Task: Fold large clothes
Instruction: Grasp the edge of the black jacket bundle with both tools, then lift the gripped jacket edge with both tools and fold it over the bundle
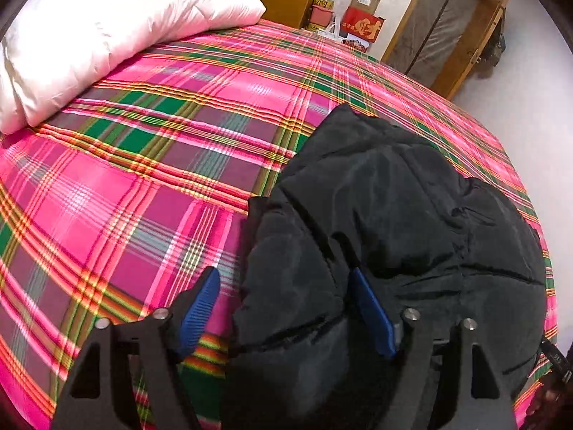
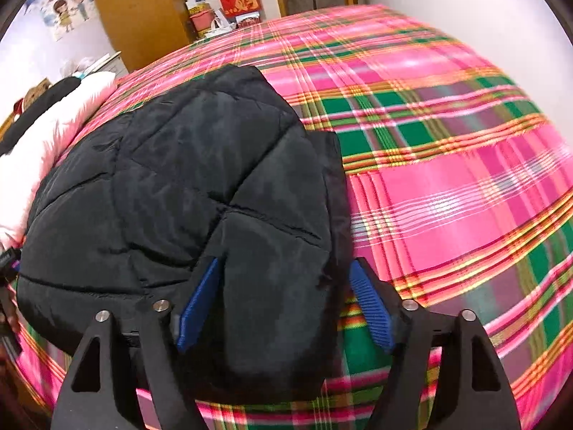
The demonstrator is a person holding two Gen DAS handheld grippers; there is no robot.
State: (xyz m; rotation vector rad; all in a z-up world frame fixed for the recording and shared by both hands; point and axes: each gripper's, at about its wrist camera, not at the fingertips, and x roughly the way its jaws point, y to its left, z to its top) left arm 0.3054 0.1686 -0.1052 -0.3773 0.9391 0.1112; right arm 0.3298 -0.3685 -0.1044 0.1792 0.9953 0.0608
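Left tool wide open astride black jacket edge, right tool likewise, seemingly ungripped, plaid bedspread beside

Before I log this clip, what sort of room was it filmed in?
Most likely a home bedroom. A black padded jacket lies on a bed under a pink plaid bedspread, with a white duvet bunched at one side. A wooden wardrobe and stacked boxes stand behind.

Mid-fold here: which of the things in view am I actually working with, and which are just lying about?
In the job:
black puffer jacket
left hand-held gripper
right hand-held gripper
plaid bedsheet

Lying about:
white duvet
red box
wooden cabinet
cartoon poster
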